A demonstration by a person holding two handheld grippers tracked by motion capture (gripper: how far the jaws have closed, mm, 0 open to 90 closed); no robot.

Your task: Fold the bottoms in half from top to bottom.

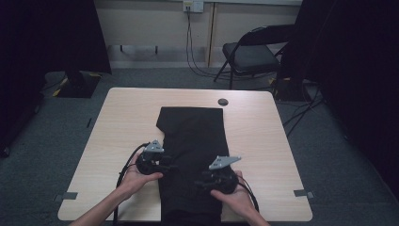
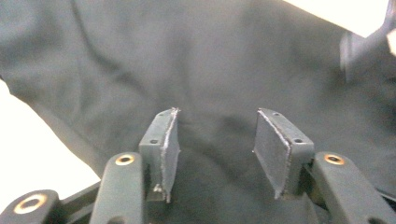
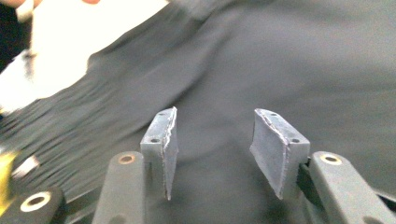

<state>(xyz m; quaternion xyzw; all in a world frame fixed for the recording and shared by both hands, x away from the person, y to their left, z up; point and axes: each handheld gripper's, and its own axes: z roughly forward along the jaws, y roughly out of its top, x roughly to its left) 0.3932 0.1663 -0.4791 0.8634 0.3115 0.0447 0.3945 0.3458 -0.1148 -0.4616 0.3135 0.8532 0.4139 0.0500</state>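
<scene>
Left gripper [image 1: 165,165]: fingers [image 2: 170,144] released over black garment [image 1: 192,155] | right gripper [image 1: 201,182]: released, above cloth | garment mid-table [image 1: 117,117], near end overhanging the near edge | bare wood both sides | chair [image 1: 251,54] beyond

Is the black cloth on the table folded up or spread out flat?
Folded, it seems. The black cloth lies as a long narrow strip down the table, with straight edges and a stepped corner at its far end. How many layers, I cannot tell.

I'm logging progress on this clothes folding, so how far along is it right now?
Done: the black garment lies on the table as a long narrow strip, apparently folded lengthwise. In hand: the left gripper and right gripper hover open over its near half, gripping nothing. Left: probably the crosswise folds.
</scene>
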